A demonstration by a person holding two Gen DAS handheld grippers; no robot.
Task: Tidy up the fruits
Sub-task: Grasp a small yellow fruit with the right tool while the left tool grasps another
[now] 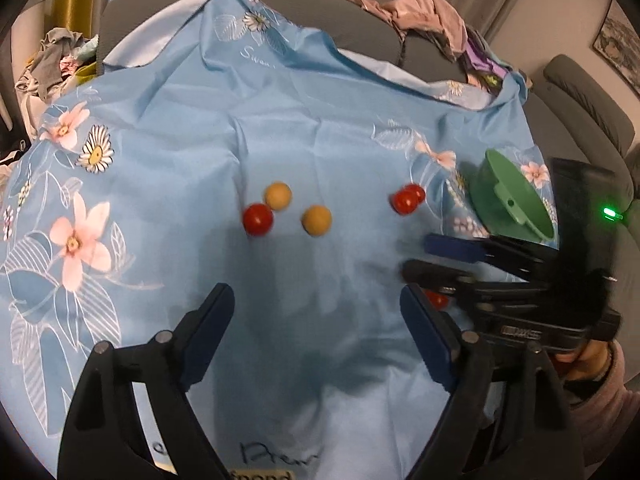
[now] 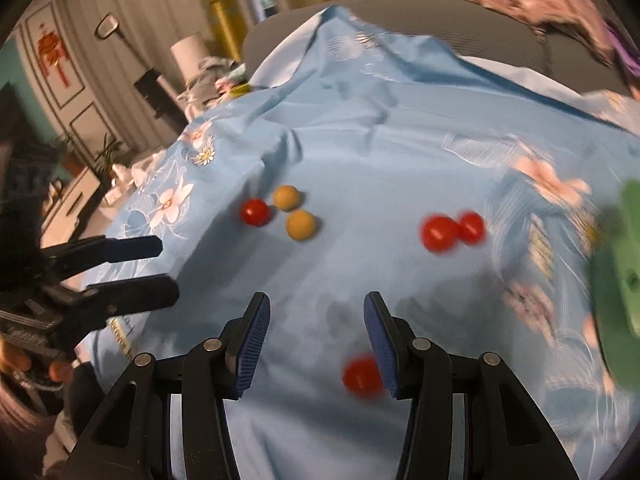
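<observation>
A blue floral cloth [image 1: 304,120] covers the surface. At its right edge a tilted green bowl [image 1: 512,200] appears, blurred and cut off in the right wrist view. Both the left tongs [image 1: 316,312] and right tongs [image 2: 316,320] are released, gripping nothing. Red tomatoes [image 2: 440,234] and two yellow fruits [image 1: 317,220] lie loose mid-cloth; one blurred tomato [image 2: 362,376] sits against the right tongs' right finger, mostly hidden in the left view.
</observation>
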